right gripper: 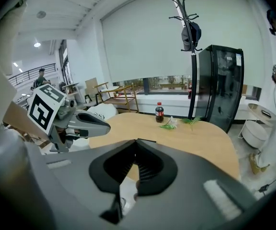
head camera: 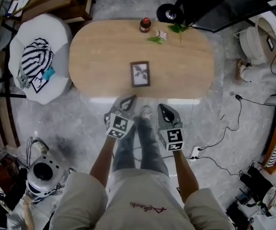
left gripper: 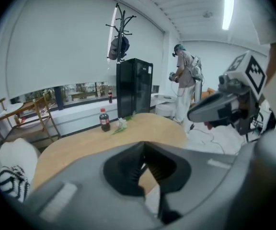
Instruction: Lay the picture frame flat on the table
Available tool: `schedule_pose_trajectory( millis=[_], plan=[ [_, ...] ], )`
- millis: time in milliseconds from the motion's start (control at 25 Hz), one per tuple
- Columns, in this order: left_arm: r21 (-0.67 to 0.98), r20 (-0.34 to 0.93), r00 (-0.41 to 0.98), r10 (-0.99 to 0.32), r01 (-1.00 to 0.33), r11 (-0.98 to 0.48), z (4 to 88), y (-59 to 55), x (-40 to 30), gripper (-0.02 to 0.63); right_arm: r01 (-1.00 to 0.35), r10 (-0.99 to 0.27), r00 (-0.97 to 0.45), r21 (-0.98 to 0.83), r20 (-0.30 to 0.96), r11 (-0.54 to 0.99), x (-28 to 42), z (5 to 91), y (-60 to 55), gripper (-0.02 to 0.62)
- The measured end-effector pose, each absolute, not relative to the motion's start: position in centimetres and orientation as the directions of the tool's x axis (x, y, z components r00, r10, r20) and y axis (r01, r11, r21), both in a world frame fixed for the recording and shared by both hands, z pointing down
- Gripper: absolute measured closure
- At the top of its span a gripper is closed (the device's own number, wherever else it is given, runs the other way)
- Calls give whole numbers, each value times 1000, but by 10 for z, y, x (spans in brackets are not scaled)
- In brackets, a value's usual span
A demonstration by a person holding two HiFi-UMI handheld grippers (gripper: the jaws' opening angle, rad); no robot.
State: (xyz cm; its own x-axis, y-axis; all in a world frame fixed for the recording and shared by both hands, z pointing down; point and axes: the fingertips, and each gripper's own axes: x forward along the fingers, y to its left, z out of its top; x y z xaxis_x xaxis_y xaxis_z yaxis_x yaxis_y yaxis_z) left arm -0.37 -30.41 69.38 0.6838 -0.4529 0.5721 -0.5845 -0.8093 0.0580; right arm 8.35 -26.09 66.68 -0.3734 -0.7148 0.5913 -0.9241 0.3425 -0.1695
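The picture frame [head camera: 140, 74] lies mid-table [head camera: 95, 56], nearer the near edge, and looks flat already. We judge it light, stiff and glass-fronted, best pinched by its rim. Our left gripper [head camera: 128, 100] and right gripper [head camera: 162, 108] hover closed and empty off that edge.

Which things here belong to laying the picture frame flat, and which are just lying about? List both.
Job in hand:
- picture frame, apparently already flat on the wooden table
- left claw and right claw, both shut and empty

Lying about:
- cola bottle
- flower sprigs
- striped cloth on the white chair
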Motion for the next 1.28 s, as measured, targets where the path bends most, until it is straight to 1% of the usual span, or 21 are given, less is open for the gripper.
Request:
schedule_pose_trajectory(
  millis=[240, 640, 800, 960, 1120, 1280],
  plan=[
    [43, 556, 689, -465, -582, -812, 643, -295, -8, 604, -929, -735, -358, -146, 576, 339, 88, 624, -258, 592],
    [12, 506, 679, -532, -623, -782, 566, -302, -17, 604, -934, -783, -349, -123, 515, 335, 85, 552, -265, 592],
    [-17, 467, 684, -560, -626, -780, 525, -316, -13, 604, -935, -813, -346, -105, 469, 338, 86, 522, -274, 592],
    [-27, 449, 690, -568, -625, -780, 489, -308, -7, 604, -935, -820, -346, -100, 457, 339, 92, 493, -262, 592],
    [-62, 433, 696, -573, -611, -789, 459, -303, -2, 604, -940, -833, -336, -103, 439, 324, 95, 465, -259, 592],
    [-85, 412, 695, -590, -615, -784, 434, -300, -3, 604, -942, -857, -333, -87, 393, 326, 95, 442, -262, 592]
  ],
)
